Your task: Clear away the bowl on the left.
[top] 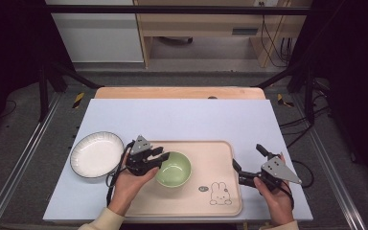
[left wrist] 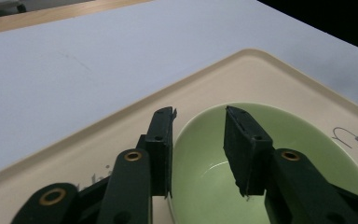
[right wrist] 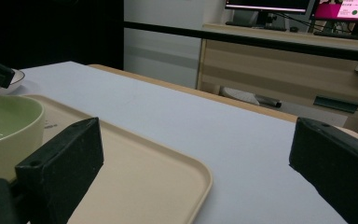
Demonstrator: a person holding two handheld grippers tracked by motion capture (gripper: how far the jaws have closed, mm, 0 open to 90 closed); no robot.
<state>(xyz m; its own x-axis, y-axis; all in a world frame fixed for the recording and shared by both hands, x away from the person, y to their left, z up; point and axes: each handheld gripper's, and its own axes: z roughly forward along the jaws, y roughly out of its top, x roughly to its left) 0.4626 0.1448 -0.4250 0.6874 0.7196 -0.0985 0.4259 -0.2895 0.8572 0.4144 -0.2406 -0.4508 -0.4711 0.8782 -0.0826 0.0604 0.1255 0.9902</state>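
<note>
On tray [top: 206,201], left claw [top: 162,156] straddles bowl [top: 175,171] rim.

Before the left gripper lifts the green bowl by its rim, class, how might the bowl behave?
The green bowl looks rigid and glazed, so it may slip between the left gripper jaws straddling its rim. Gripped at one side, it would probably tilt. It is likely breakable if dropped onto the tray.

A grey floor [top: 206,76] runs behind the table, where a light-wood desk [top: 206,24] stands beside a white cabinet [top: 96,33]. Black frame bars [top: 172,9] cross above (cables [top: 275,45] hang at the desk's right end). Monitors [right wrist: 270,5] glow on the desk.
</note>
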